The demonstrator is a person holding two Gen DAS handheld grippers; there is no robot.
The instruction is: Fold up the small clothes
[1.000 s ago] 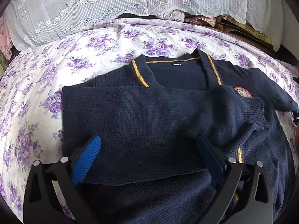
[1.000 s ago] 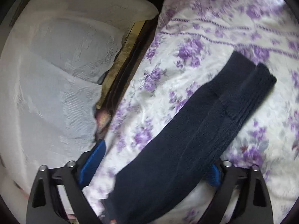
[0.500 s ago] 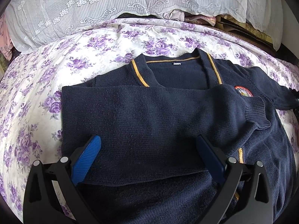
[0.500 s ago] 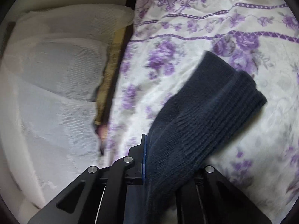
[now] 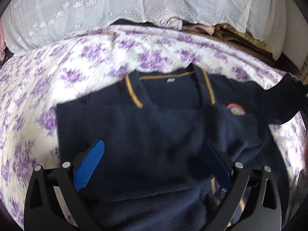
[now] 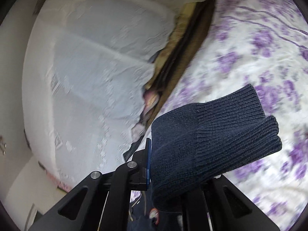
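Observation:
A small navy sweater (image 5: 154, 130) with a yellow-trimmed V-neck and a round chest badge (image 5: 235, 109) lies on the floral bedspread. One sleeve is folded across its chest. My left gripper (image 5: 154, 165) is open just above the sweater's lower half, holding nothing. My right gripper (image 6: 169, 165) is shut on the other sleeve (image 6: 211, 140) near its ribbed cuff and holds it lifted above the bed. That raised sleeve also shows at the right edge of the left wrist view (image 5: 284, 100).
The white bedspread with purple flowers (image 5: 57, 88) covers the bed. White lace-covered pillows (image 5: 134, 3) stand at the head of the bed. A dark gap with folded fabrics (image 6: 182, 44) runs between pillows and bedspread.
My right gripper has closed on the sleeve and lifted it off the bed. The left gripper has shifted slightly over the sweater, still open.

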